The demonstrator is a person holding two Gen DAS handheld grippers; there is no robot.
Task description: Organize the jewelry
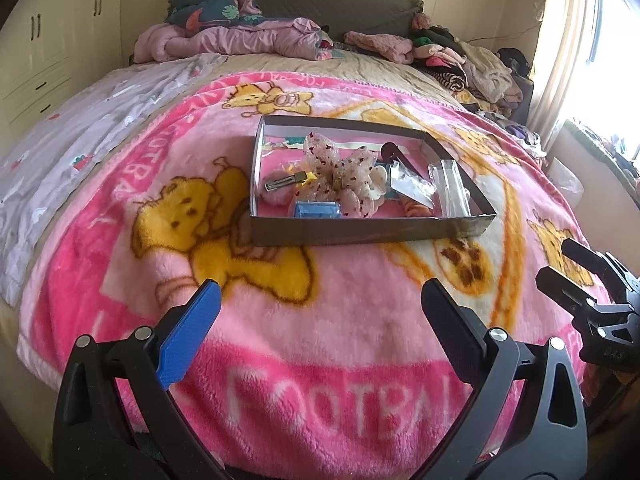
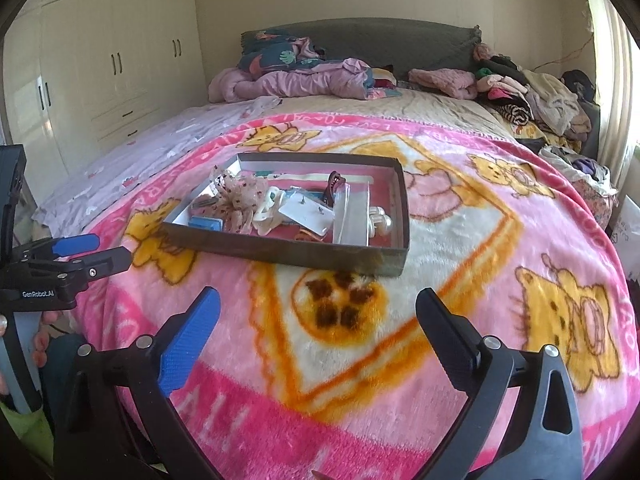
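A shallow cardboard box (image 1: 360,232) (image 2: 288,254) sits on the pink blanket, holding hair accessories and jewelry: a sheer spotted bow (image 1: 340,172) (image 2: 240,196), a blue clip (image 1: 318,211) (image 2: 205,224), a metal hair clip (image 1: 286,181), an earring card (image 1: 412,186) (image 2: 306,212), a clear case (image 1: 452,188) (image 2: 352,210), pearl earrings (image 2: 380,220) and a dark claw clip (image 2: 332,188). My left gripper (image 1: 320,308) is open and empty, held short of the box. My right gripper (image 2: 318,312) is open and empty, also short of the box; it shows at the left wrist view's right edge (image 1: 568,264).
The pink FOOTBALL blanket (image 1: 320,360) (image 2: 460,280) covers the bed. Crumpled bedding (image 1: 240,38) and a clothes pile (image 1: 472,64) (image 2: 532,96) lie at the far end. Wardrobes (image 2: 112,60) stand at the left, a window with a curtain (image 1: 560,40) at the right.
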